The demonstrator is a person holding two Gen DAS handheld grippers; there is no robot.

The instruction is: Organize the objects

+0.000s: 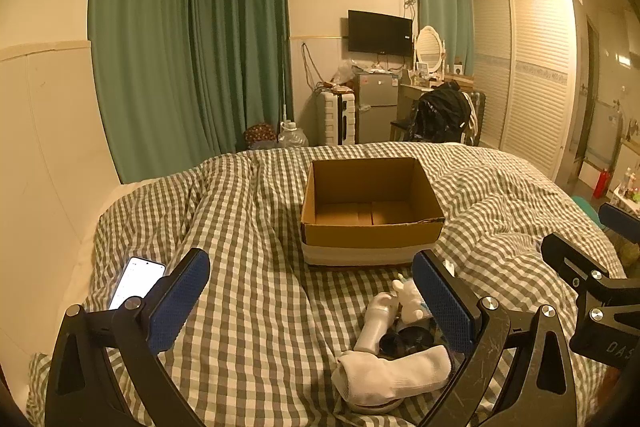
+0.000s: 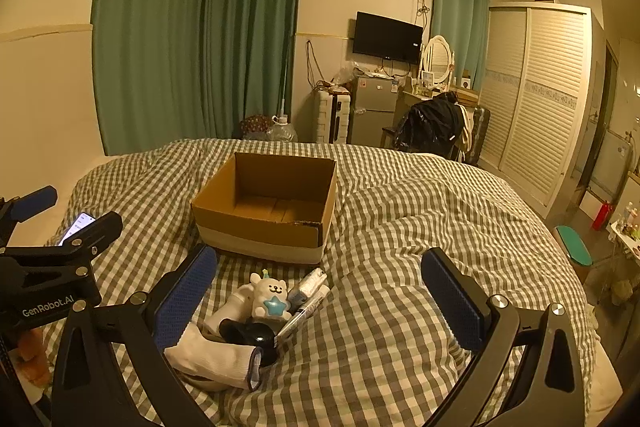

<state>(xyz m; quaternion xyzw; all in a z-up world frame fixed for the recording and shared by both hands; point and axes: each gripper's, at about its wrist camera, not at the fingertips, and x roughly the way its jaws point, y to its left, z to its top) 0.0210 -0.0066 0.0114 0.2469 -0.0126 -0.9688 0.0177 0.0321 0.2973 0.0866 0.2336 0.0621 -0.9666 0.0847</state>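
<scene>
An open, empty cardboard box (image 1: 372,211) (image 2: 266,207) sits on the checked bed. In front of it lies a small pile: a white sock (image 1: 394,373) (image 2: 218,359), a white bear figure with a blue star (image 2: 272,297) (image 1: 410,301), a white bottle (image 1: 376,323) (image 2: 230,309), a dark round object (image 2: 252,337) (image 1: 406,341) and tubes (image 2: 310,291). My left gripper (image 1: 312,301) is open, above the bed with the pile near its right finger. My right gripper (image 2: 320,301) is open and empty, the pile by its left finger.
A lit phone (image 1: 136,283) (image 2: 78,225) lies on the bed at the left edge near the wall. The bedspread (image 2: 400,227) is rumpled into folds. Beyond the bed stand a fridge (image 1: 376,107), a chair with dark clothes (image 1: 440,115) and a wardrobe (image 1: 528,75).
</scene>
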